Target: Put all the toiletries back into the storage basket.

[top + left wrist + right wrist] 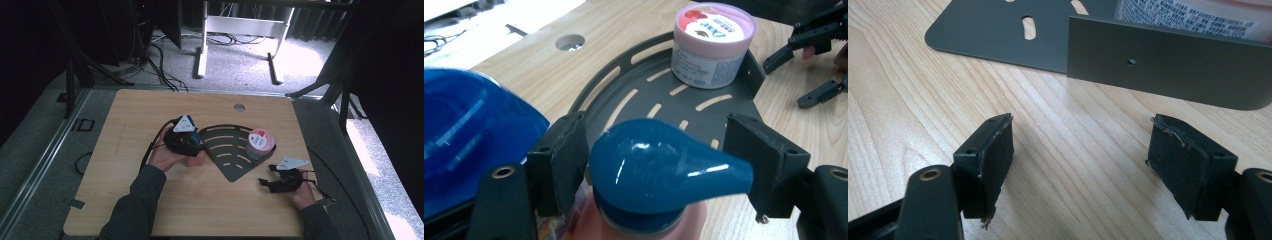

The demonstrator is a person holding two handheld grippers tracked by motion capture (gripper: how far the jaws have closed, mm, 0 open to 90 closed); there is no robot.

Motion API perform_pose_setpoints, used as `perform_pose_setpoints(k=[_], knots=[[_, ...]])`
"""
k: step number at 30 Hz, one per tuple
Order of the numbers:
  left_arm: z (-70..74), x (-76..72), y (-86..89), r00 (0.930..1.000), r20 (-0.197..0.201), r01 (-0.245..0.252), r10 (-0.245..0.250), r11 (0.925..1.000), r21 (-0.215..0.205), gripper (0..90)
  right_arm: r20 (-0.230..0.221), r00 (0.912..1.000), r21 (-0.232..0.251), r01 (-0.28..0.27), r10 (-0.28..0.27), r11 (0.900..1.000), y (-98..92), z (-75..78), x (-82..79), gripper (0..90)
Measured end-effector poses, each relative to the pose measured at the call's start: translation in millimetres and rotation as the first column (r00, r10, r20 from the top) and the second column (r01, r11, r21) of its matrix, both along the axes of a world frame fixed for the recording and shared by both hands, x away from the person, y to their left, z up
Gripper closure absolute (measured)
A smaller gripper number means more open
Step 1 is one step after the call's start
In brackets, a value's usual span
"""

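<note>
High view: we see the left gripper at the left edge of the dark slotted tray, and the pink-lidded jar in the tray's right corner. The right gripper sits just right of the tray.

Left gripper view: jaws flank the blue pump head of a pink bottle; we cannot tell whether the pads press it.

Right gripper view: jaws wide apart, empty, over the wooden table.

Light wooden table, dark slotted corner tray lying on it
</note>
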State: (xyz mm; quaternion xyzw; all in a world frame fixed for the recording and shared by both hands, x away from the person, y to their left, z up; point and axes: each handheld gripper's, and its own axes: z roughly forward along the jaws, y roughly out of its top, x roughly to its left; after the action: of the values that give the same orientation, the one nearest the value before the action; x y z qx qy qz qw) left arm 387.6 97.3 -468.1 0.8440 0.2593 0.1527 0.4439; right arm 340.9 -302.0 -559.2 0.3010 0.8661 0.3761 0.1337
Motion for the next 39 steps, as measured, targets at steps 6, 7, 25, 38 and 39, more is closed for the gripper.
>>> perform_pose_setpoints(k=[6,7,25,38,39], knots=[[-4.3,0.5,1.9,0.9999,-0.01,-0.003,0.003,1.0,0.0,30.1,0.0,1.0,0.0,0.0,0.0,1.0,0.0,0.0,0.0,26.0],[-4.9,0.8,1.9,0.9999,-0.011,-0.004,0.004,1.0,0.002,30.9,0.0,1.0,0.0,0.0,0.0,1.0,0.0,0.0,-0.1,26.0],[-9.5,4.5,7.5,0.9996,-0.027,0.004,-0.004,0.9999,-0.015,49.3,-0.001,1.0,0.0,-0.002,0.002,1.0,-0.2,0.0,-0.2,26.0],[-9.0,5.2,9.2,0.9995,-0.031,0.005,-0.006,0.9996,-0.028,51.6,-0.001,1.0,0.0,-0.002,0.002,1.0,-0.2,0.0,-0.2,25.9],[-9.0,5.3,9.2,0.9995,-0.031,0.005,-0.006,0.9996,-0.029,51.7,-0.001,1.0,0.0,-0.002,0.002,1.0,-0.2,0.0,-0.1,25.9]])
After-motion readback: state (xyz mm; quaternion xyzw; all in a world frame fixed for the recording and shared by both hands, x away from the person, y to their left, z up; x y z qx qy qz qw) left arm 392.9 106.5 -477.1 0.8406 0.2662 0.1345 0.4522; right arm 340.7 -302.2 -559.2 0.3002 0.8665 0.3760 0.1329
